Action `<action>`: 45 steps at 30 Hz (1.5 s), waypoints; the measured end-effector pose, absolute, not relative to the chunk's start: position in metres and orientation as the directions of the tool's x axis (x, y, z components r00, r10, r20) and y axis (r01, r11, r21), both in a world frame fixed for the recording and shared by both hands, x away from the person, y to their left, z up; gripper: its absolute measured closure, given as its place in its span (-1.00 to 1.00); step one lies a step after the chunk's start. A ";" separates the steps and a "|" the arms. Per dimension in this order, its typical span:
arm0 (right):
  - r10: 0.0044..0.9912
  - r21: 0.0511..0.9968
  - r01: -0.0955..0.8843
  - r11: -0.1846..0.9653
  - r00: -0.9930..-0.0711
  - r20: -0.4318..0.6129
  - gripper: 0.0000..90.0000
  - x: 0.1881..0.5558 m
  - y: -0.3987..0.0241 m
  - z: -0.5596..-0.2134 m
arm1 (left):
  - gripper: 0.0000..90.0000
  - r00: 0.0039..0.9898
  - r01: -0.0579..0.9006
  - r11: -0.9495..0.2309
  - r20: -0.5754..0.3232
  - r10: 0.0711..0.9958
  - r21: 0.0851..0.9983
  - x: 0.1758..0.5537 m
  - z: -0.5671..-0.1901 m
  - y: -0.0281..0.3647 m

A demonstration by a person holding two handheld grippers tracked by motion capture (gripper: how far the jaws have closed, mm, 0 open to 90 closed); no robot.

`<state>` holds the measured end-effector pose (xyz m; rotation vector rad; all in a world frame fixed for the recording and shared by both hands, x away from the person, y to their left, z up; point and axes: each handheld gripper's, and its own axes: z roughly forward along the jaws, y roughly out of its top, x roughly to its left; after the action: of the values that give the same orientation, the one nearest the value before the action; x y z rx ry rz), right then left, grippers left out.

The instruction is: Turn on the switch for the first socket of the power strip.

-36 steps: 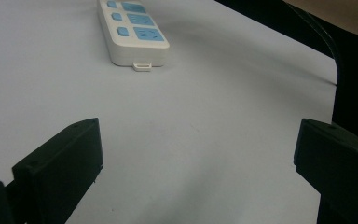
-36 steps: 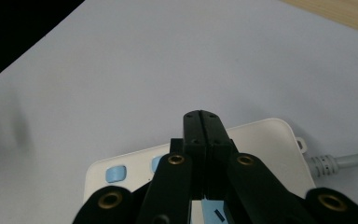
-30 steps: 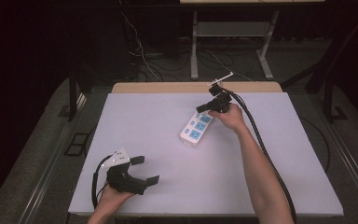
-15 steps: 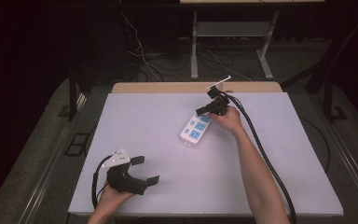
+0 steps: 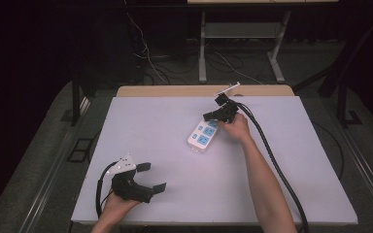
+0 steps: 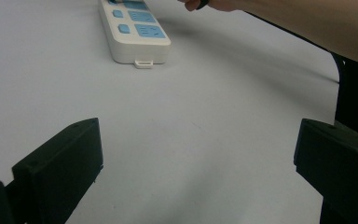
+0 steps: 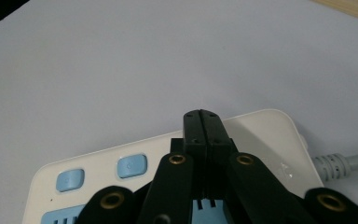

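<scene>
Right gripper (image 7: pixel 200 114) sits over the cord end of the power strip (image 5: pixel 203 136), jaws pressed together, nothing between them; looks like it is pressing a blue switch (image 7: pixel 131 166), contact not visible. Strip lies flat mid-table (image 5: pixel 175 121). Left gripper (image 5: pixel 150 177) rests near the front edge, jaws wide apart, idle. Remaining switches likely untouched.

One white power strip (image 5: pixel 204 135) on the table (image 5: pixel 141 121), with two blue sockets and two blue switch buttons (image 7: pixel 132 166) visible. Two handheld grippers, left gripper (image 5: pixel 150 177) and right gripper (image 5: pixel 212 115).
</scene>
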<state>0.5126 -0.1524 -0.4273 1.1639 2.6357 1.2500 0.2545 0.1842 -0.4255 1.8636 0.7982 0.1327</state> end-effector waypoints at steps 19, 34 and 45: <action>0.651 0.661 0.636 0.399 -0.704 0.284 1.00 0.508 -0.151 -0.428 | -1.00 0.771 0.461 -0.224 -0.263 0.579 0.858 0.254 -0.426 0.182; 0.673 0.642 0.599 0.478 -0.720 0.170 1.00 0.504 -0.146 -0.411 | -1.00 0.767 0.467 -0.214 -0.272 0.581 0.858 0.257 -0.426 0.184; 0.643 0.658 0.573 0.488 -0.746 0.172 1.00 0.489 -0.151 -0.386 | -1.00 0.777 0.460 -0.222 -0.268 0.570 0.860 0.257 -0.426 0.182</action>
<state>0.4887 -0.1509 -0.3858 1.0757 2.6248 1.1038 0.2571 0.1820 -0.4259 1.8625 0.7882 0.1247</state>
